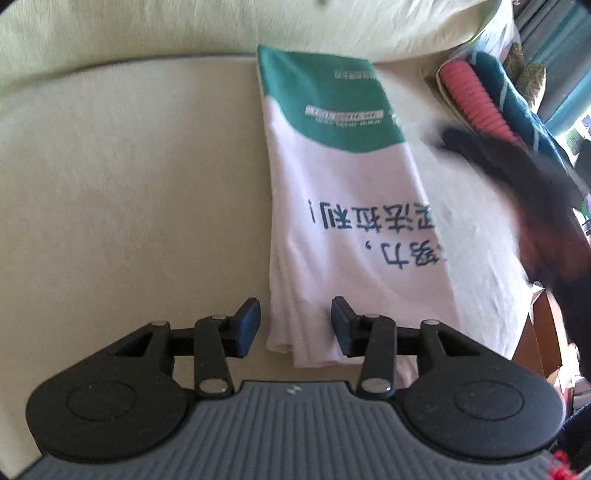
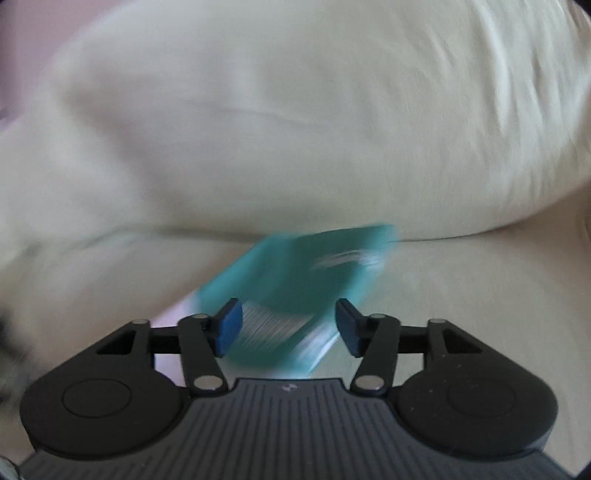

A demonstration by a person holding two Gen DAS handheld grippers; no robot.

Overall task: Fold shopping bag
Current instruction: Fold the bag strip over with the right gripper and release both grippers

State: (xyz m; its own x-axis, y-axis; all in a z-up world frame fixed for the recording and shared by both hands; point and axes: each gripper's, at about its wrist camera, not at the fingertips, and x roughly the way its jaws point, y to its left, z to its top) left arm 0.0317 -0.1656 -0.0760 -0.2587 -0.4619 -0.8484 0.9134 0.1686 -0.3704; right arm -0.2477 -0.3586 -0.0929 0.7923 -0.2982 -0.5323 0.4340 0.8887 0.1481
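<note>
Folded shopping bag (image 1: 332,206) flat on cream bed sheet (image 1: 129,203). Left gripper (image 1: 295,325) parted, nothing pinched, over bag's near end. Right gripper (image 2: 288,325) parted, gripping nothing, above blurred green end.

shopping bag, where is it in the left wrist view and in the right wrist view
Left wrist: the shopping bag lies folded into a long strip at centre, green end far, white end between the open left tool.
Right wrist: blurred green end at lower centre, reaching between the open right tool.
Shared landmark: the pale pillow behind it.
</note>
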